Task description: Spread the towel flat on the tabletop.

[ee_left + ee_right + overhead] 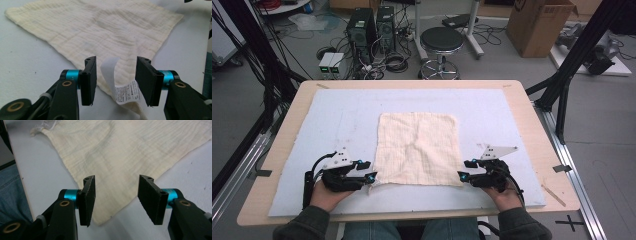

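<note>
Dark sleeves and two hands come in at the near edge of the bench [282,150], a pale wooden top covered by a light blue-white mat [337,120]. Beyond it lies a grey floor with a black round stool [441,40], two computer towers [371,27] amid tangled cables, and a cardboard box [537,25] at the far right. Black frame struts stand at both sides.

A cream cloth [418,147] lies spread flat in the middle of the mat, lightly creased, with nothing on top of it. Its near left corner carries a white printed label [127,93], curled upward.

Left tongs [368,171] sit at that near left corner, released: the jaws stand apart, with the label and cloth corner between them, the pads not pressing. Right tongs [464,170] sit at the near right corner, likewise released, jaws apart above the cloth's tip, which lies flat on the mat.
</note>
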`<action>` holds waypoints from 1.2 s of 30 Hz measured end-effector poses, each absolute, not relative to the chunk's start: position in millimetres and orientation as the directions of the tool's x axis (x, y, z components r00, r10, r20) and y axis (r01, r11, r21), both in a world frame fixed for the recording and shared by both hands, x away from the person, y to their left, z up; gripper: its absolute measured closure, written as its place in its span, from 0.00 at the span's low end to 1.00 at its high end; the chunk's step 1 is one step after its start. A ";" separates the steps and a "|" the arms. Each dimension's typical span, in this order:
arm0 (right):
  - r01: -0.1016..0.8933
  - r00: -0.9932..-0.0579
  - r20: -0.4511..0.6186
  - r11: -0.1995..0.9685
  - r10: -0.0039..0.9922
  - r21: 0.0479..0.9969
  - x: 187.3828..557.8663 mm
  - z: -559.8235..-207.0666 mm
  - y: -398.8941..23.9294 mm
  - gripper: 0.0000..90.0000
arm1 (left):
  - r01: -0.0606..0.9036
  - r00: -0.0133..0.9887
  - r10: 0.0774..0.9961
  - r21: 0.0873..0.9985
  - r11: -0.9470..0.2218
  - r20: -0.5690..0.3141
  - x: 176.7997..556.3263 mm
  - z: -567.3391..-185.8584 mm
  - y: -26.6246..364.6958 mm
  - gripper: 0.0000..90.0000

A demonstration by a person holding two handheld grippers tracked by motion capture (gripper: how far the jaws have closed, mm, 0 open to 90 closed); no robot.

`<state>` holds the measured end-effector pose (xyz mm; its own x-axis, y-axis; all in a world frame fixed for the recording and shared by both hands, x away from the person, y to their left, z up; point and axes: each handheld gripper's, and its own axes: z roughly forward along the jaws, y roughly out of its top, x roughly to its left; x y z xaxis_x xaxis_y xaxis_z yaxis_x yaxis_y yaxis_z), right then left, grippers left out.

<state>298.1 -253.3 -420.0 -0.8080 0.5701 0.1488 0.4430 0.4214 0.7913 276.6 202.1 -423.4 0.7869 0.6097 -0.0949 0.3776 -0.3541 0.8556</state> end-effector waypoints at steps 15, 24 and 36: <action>0.441 -0.791 0.138 0.399 0.597 0.804 311.1 -415.9 -248.3 0.30 | 0.394 0.766 0.633 0.858 -0.328 -0.109 281.0 -417.9 201.1 0.43; 0.446 -0.767 0.134 0.372 0.627 0.814 324.1 -408.4 -254.2 0.25 | 0.404 0.757 0.644 0.854 -0.328 -0.110 287.6 -411.9 198.2 0.39; 0.443 -0.765 0.145 0.348 0.628 0.826 338.4 -400.4 -250.3 0.23 | 0.429 0.738 0.663 0.843 -0.324 -0.121 305.5 -403.7 192.9 0.39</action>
